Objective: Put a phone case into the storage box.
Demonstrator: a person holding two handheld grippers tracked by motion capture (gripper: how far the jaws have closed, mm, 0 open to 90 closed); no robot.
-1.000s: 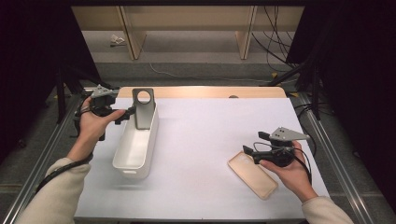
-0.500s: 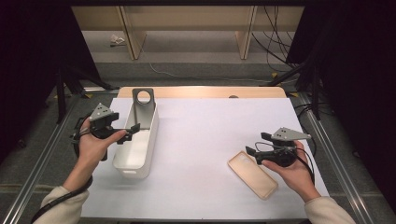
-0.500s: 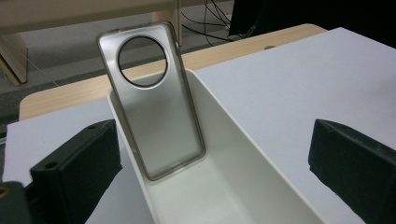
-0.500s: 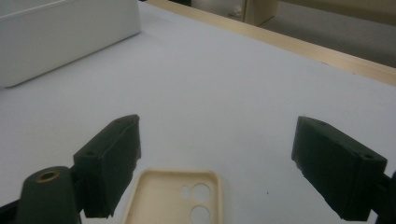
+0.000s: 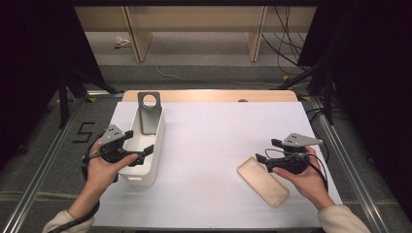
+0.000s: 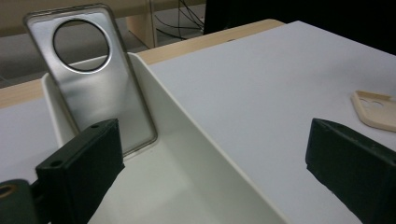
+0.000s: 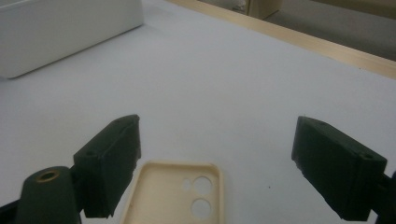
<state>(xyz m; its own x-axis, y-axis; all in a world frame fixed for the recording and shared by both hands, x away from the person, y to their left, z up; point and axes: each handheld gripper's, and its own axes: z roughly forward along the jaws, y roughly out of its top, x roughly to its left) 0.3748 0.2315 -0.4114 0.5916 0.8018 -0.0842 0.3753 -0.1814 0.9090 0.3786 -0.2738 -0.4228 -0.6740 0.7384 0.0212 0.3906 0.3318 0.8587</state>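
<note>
Phone case (image 5: 263, 181), beige and camera holes up, lies flat on the white table (image 5: 218, 145) just below the right gripper (image 5: 266, 151), whose jaws gape wide and empty. Left gripper (image 5: 140, 141), equally wide, hovers over the white bin (image 5: 142, 145); beyond it a grey case (image 5: 148, 112) leans upright inside.

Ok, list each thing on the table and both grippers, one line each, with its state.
White bin: upright, open-topped, holding the grey case.
Grey phone case: standing on end, leaning against the bin's far wall.
Beige phone case: lying flat, hollow side up, on the white table.
Left gripper: open, over the bin.
Right gripper: open, above the beige case.
</note>
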